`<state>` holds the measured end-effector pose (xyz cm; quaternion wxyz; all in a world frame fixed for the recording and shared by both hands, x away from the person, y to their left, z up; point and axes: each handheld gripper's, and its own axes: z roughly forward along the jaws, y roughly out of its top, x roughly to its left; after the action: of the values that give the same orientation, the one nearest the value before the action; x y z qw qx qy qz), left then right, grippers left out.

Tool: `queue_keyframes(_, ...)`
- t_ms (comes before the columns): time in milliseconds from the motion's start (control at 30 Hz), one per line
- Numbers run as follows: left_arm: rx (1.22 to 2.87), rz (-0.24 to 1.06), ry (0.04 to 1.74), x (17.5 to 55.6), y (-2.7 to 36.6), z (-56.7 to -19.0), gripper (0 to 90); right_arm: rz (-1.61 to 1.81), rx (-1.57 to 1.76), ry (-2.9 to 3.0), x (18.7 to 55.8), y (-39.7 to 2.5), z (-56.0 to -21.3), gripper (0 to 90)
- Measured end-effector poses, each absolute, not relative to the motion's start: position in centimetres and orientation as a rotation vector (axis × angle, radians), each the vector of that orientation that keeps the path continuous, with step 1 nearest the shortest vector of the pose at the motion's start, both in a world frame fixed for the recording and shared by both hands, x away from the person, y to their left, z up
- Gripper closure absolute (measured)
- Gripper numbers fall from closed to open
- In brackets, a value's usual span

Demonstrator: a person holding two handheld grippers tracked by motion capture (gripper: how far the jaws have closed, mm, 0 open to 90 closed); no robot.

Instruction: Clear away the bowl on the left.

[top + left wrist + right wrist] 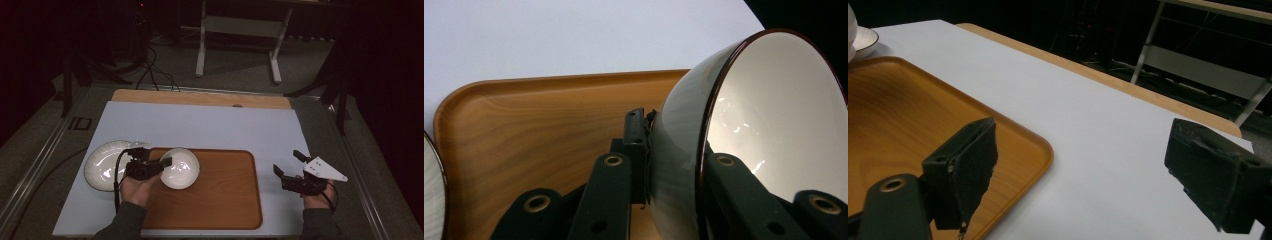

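Left gripper view: bowl (769,115) white inside, grey outside, dark rim.

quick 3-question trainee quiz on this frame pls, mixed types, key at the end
1. True or false: the left gripper is clamped on the rim of the white bowl.
2. The bowl is over the: A) wooden tray B) bare white mat C) floor.
3. Fill in: the right gripper has its jaws ____ and holds nothing.

Key: 1 true, one jaw inside the bowl, one outside. 2 A, at the tray's left end, beside the plate on the mat. 3 open.
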<state>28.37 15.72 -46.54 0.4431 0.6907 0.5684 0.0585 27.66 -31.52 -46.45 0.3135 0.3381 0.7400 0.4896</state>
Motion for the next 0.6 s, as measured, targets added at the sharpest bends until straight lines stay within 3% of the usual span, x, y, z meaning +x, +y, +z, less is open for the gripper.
queue_keyframes(600, 1.767, 0.131, 1.419, 28.8, 14.6, -47.8, 80.4, 1.289, 0.89, 1.951, 27.7, -31.5, -46.4, 13.2)
